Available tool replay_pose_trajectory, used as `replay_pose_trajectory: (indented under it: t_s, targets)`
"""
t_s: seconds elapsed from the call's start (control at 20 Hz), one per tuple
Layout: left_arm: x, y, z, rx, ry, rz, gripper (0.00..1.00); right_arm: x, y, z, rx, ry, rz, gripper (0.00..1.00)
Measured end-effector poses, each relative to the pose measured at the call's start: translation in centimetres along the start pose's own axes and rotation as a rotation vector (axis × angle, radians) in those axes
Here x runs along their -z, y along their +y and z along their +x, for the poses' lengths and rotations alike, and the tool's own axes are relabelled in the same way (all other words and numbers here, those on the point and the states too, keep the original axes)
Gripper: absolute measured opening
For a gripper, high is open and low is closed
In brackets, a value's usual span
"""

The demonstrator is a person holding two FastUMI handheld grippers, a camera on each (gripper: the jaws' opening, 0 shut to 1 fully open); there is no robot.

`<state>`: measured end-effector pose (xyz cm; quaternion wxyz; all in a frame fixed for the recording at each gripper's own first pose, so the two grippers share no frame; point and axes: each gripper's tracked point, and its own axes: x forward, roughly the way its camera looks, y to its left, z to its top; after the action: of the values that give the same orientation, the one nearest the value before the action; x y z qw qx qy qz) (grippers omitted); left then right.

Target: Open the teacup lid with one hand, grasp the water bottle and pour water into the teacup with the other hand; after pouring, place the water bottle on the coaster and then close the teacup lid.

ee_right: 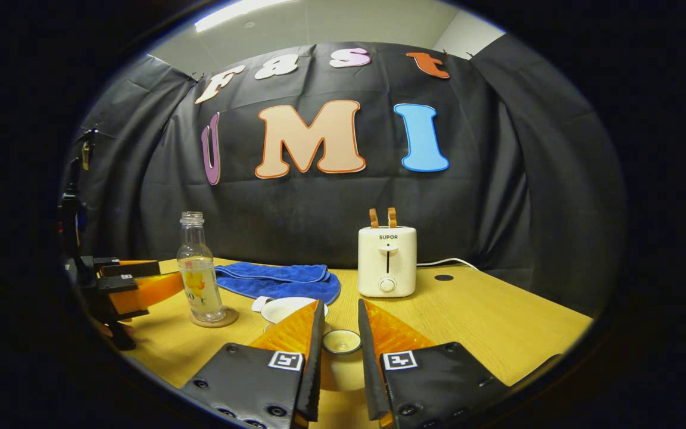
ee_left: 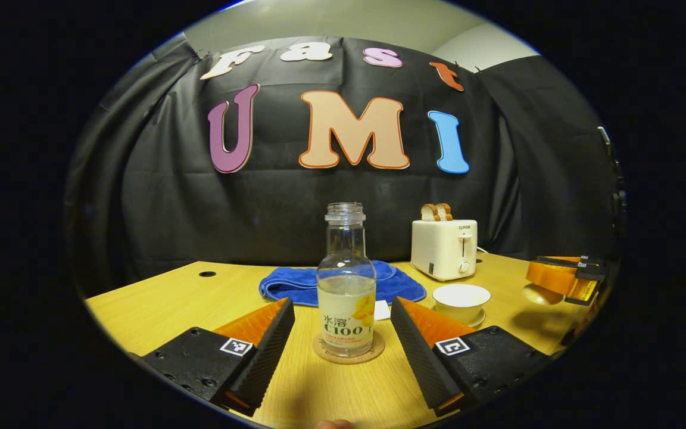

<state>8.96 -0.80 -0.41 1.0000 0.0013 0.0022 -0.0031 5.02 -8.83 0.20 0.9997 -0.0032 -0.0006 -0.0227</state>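
Left claw (ee_left: 343, 333) spread wide, its fingers flanking but not touching the water bottle (ee_left: 346, 286), which stands upright on the round coaster (ee_left: 349, 353) at the near centre of the table (ee_left: 152, 304). The bottle is uncapped, clear and roughly a third full. Judged from this, it is light to moderate in weight, with smooth walls and a glossy label that may slip. The liquid will shift when tipped, and the open mouth spills at any sudden tilt. The best hold appears to be the straight labelled body at mid-height, below the shoulder, where parallel fingers seat flat; the narrow neck offers less purchase.

From the bottle, the teacup (ee_left: 461, 301) sits at about 3 o'clock on its saucer, open-topped. Beyond it, toward 2 o'clock, stands a toaster (ee_left: 444, 249) with bread slices; a blue towel (ee_left: 319, 283) lies at 12 o'clock, just behind the bottle.

Right claw (ee_right: 340, 339) narrowed around a small round lid (ee_right: 342, 341), held between its fingers above the table. Contact on both sides looks likely, though the right finger's touch cannot be confirmed. The lid looks ceramic: stiff, smooth, brittle if dropped, best taken across its knob or rim. In the right gripper view the teacup's rim (ee_right: 283, 308) lies at about 10 o'clock from the lid, just beyond the finger.
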Motion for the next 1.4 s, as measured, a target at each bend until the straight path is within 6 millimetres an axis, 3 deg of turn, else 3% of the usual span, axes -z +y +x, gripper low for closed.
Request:
replay_pose_trajectory:
  t_s: [0.45, 0.95, 1.05, 1.4]
  targets:
    - [-0.1, -0.3, 3.6, 0.004, -0.003, 0.0, 0.95, 0.0, -0.1, -0.2, -0.003, 0.001, -0.001, 0.34]
    - [0.1, 0.1, 6.2, -0.004, -0.001, -0.001, 0.95, 0.0, -0.1, -0.2, -0.004, 0.002, -0.001, 0.34]
    - [0.2, 0.1, 6.3, -0.005, -0.002, 0.0, 0.71, 0.0, 0.0, -0.3, -0.004, 0.002, -0.001, 0.34]
    - [0.0, 0.1, 6.1, -0.005, 0.001, 0.0, 0.66, 0.0, -0.1, -0.3, -0.004, 0.003, 0.0, 0.34]
